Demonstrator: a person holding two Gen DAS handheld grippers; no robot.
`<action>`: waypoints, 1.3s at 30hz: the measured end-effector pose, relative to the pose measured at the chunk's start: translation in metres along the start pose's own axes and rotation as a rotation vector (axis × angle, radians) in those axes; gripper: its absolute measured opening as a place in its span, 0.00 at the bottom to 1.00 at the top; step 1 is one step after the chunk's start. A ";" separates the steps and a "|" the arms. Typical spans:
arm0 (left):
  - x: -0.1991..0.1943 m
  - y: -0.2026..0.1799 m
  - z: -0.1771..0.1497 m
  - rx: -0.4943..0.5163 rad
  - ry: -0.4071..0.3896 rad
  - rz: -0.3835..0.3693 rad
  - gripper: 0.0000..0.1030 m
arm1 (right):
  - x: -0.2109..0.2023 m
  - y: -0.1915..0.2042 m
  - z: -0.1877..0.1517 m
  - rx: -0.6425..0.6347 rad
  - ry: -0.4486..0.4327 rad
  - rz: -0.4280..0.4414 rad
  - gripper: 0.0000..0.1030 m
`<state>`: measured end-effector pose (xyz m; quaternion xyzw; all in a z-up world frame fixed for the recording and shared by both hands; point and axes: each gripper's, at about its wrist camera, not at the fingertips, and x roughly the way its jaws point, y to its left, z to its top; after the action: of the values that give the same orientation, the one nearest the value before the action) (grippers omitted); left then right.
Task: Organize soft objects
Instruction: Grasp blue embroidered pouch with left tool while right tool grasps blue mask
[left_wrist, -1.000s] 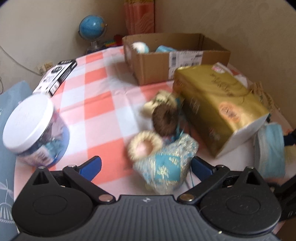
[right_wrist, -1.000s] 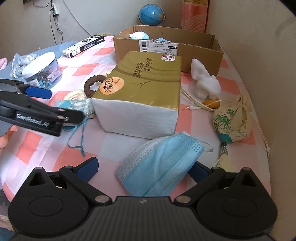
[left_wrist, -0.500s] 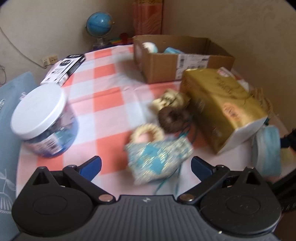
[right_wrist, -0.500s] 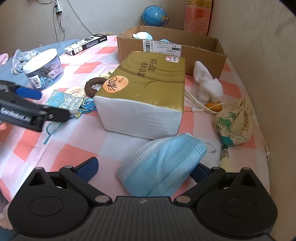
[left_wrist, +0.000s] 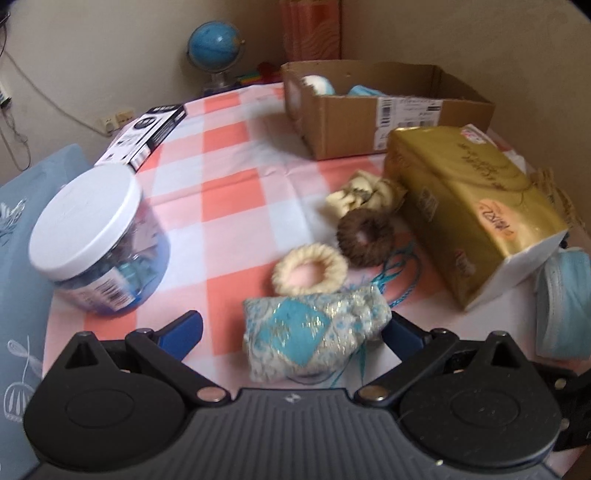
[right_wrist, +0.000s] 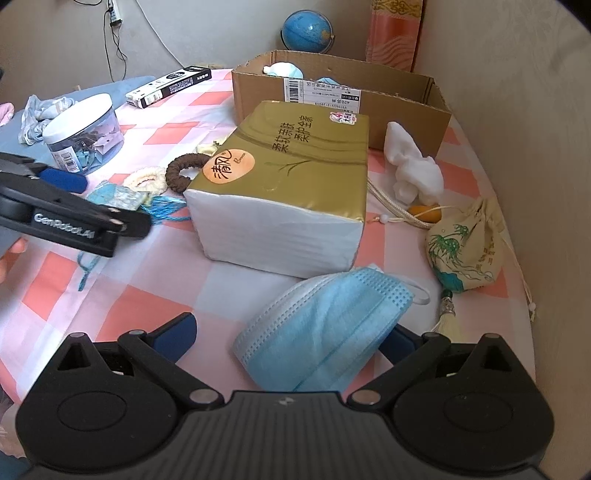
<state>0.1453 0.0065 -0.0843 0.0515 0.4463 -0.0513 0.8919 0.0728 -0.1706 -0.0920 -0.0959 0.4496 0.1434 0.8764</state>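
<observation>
Brocade pouch (left_wrist: 314, 334) lies near, between your left gripper's (left_wrist: 291, 328) spread, empty jaws. It should be light and squashy; pinch its middle. Right gripper (right_wrist: 288, 339) likewise gapes around the mask (right_wrist: 325, 332).

A tabletop (right_wrist: 229, 280) under a checked orange, pink and white cloth fills both views. Plain beige walls (right_wrist: 509, 96) meet in a corner at upper right, where an orange patterned curtain (right_wrist: 393, 35) hangs. A socket (left_wrist: 114, 118) and cables (right_wrist: 110, 40) sit at upper left. Soft daylight.
</observation>
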 end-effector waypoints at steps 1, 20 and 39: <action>-0.001 0.001 -0.001 -0.005 0.001 -0.001 0.99 | 0.000 0.000 0.000 -0.003 -0.001 -0.001 1.00; 0.004 0.002 0.002 -0.104 0.005 -0.052 0.88 | -0.002 -0.004 0.004 -0.008 -0.014 -0.071 1.00; -0.019 0.009 0.003 -0.065 -0.002 -0.125 0.60 | -0.019 -0.005 0.000 0.029 0.023 -0.123 0.62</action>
<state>0.1379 0.0155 -0.0672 -0.0055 0.4494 -0.0926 0.8885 0.0644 -0.1786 -0.0762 -0.1121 0.4548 0.0817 0.8797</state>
